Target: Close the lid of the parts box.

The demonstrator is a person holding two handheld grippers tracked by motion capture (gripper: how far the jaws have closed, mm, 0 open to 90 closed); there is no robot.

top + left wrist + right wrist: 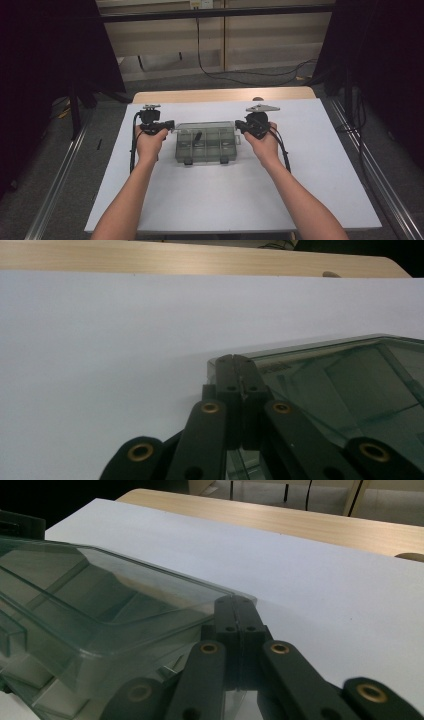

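Material: clear, grey-tinted hard plastic compartment box with a hinged lid [206, 142], thin-walled, lying flat on the white sheet covering the table [300, 190], midway between the two hands.
Left gripper: the black two-jaw left gripper [169, 125] sits at the box's left far corner; in the left gripper view its jaws are pressed together, and they look pinched on the thin lid edge [280, 351].
Box handling: probably light and stiff, with a smooth, slippery rim; the thin lid could flex or crack if squeezed hard or twisted unevenly.
Where to hold: the lid lip at both short ends, lifted evenly; two dark latches sit on the near side.
Right gripper: the black two-jaw right gripper [239, 127] meets the right far corner, jaws closed on the lid edge [150, 575], which looks lifted off the base here.
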